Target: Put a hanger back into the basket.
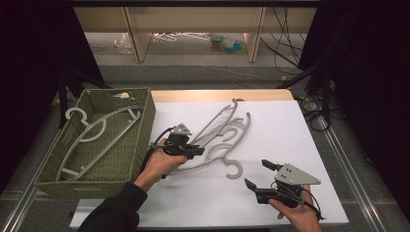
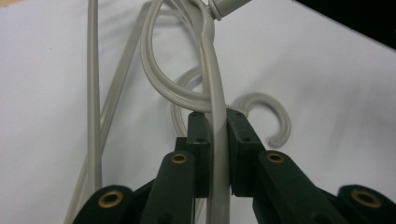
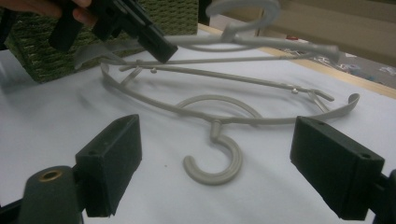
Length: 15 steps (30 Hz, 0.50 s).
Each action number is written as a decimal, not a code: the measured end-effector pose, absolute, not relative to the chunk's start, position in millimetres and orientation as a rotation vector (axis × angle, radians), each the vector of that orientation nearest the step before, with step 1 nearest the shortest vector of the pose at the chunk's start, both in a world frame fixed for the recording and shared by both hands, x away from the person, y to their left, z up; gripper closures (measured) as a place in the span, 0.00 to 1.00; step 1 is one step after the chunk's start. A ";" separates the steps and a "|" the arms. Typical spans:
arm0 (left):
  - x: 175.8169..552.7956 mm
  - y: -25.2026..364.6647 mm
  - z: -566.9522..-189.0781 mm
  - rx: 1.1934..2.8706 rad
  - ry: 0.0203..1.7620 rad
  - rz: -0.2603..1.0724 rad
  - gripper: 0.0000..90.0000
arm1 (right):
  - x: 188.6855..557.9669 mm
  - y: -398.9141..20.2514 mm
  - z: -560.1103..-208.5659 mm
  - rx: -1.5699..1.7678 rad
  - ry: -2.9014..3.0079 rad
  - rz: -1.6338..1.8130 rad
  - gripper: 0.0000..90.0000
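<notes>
Several grey plastic hangers [image 1: 227, 129] lie tangled on the white table [image 1: 285, 130]. My left gripper [image 1: 198, 151] is shut on the thin bar of one grey hanger [image 2: 215, 84], with both black pads pressed against it. In the right gripper view that hanger [image 3: 261, 43] hangs tilted above the table from the left gripper [image 3: 154, 39]. Another hanger lies flat with its hook [image 1: 235, 169] toward me. My right gripper [image 1: 256, 173] is open near the front right, with the flat hanger's hook [image 3: 219, 163] on the table beyond its jaws, apart from them.
A green woven basket [image 1: 142, 128] stands at the table's left with two grey hangers [image 1: 92, 130] inside. A wooden strip [image 1: 217, 95] runs along the table's far edge. Shelving and cables lie on the floor beyond.
</notes>
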State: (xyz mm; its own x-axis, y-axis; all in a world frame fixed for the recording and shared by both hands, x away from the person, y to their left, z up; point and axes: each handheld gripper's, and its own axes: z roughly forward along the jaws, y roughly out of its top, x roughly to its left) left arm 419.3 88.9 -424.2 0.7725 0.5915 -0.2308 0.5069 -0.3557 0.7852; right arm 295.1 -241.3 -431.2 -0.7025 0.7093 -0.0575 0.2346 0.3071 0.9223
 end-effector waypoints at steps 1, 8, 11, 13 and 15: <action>418.5 89.5 -421.3 1.991 0.833 0.105 0.90 | 295.0 -241.2 -431.4 0.839 2.124 1.382 0.20; 413.6 96.5 -396.9 1.880 0.813 0.059 0.90 | 295.1 -241.7 -431.4 0.845 2.122 1.382 0.20; 410.4 101.5 -387.1 1.832 0.812 0.036 0.90 | 294.9 -241.8 -431.5 0.847 2.122 1.382 0.20; 408.2 105.9 -380.9 1.810 0.810 0.034 0.90 | 294.9 -241.8 -431.4 0.846 2.122 1.382 0.20; 407.0 111.2 -377.1 1.779 0.823 0.020 0.90 | 294.8 -241.6 -431.4 0.846 2.117 1.384 0.20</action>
